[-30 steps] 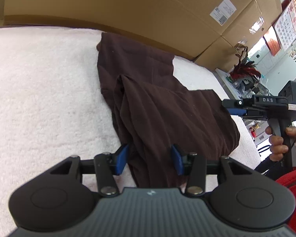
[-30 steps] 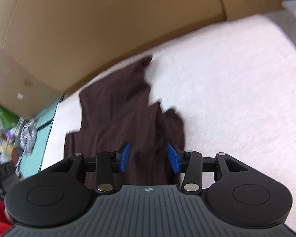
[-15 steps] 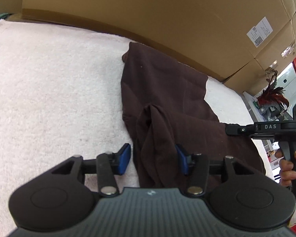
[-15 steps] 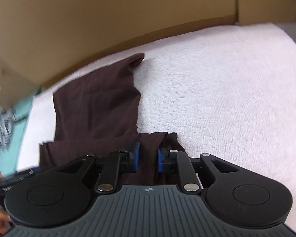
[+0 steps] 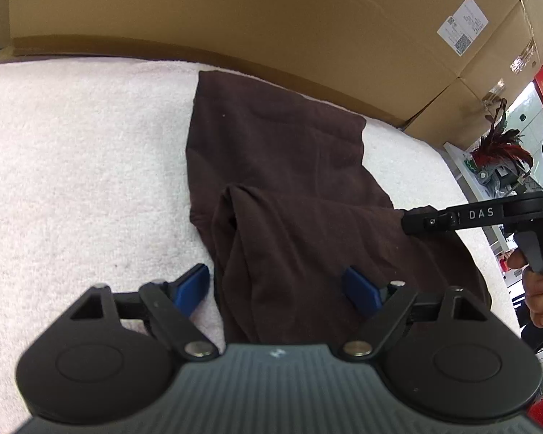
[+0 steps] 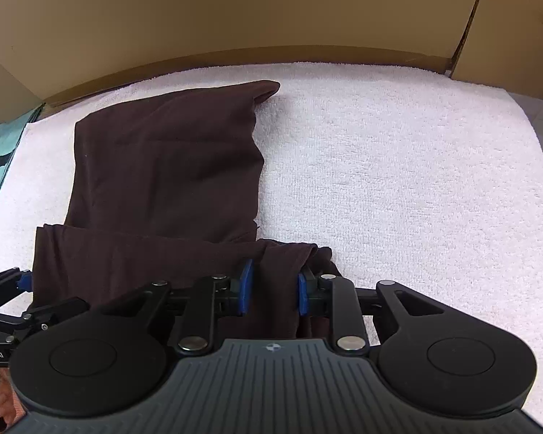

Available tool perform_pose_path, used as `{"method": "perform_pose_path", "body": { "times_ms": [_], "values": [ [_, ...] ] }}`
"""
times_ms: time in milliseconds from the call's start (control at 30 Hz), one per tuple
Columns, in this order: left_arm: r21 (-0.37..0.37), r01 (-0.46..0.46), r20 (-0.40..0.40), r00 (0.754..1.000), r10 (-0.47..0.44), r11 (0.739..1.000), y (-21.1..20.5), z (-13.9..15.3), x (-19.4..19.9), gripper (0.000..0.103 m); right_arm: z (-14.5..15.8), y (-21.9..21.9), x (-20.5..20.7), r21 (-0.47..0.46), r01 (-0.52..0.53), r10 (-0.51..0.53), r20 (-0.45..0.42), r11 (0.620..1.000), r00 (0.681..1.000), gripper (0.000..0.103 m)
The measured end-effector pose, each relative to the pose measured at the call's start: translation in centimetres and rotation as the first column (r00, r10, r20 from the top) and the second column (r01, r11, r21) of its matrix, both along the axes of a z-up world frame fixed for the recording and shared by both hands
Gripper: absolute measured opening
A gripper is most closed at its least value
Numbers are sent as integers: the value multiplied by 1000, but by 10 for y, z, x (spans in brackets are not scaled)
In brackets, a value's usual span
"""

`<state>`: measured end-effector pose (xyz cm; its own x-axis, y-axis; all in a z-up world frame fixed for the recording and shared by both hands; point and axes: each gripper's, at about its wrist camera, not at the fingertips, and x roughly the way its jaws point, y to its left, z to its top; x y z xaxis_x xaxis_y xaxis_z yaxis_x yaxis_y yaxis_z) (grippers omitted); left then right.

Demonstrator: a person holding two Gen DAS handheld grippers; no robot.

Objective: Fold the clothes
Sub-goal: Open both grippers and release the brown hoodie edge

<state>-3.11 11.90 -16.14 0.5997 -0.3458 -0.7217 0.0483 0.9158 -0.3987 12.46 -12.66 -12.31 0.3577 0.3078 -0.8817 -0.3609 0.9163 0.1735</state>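
Since a second ago the left tool (image 5: 275,287) is spreading apart over the brown garment (image 5: 271,166), releasing it, while the right tool (image 6: 271,291), narrowly apart and widening, straddles a bunched fold: this fold looks laid.

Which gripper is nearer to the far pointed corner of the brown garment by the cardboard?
Neither clearly. The left gripper and the right gripper both straddle the near folded edge of the brown garment, jaws opening, across it from the corner.

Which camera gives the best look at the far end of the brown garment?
The right wrist view: the brown garment lies flat on the white towel, its far edge unobstructed. The left wrist view shows the garment too, more bunched, with the right gripper crossing it.
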Motion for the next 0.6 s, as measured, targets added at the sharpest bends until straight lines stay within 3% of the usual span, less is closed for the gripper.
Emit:
{"method": "perform_pose_path", "body": {
  "times_ms": [300, 467, 600],
  "values": [
    [14, 23, -16, 1000, -22, 1000, -8, 0, 1, 99, 0, 1, 1, -7, 0, 0, 7, 1000, 1000, 27],
    [29, 15, -21, 1000, -14, 999, -7, 2, 2, 98, 0, -4, 2, 17, -2, 2, 8, 1000, 1000, 27],
    [56, -62, -4, 998, 62, 997, 11, 10, -6, 95, 2, -25, 5, 94, 59, -57, -23, 994, 998, 28]
  ]
}}
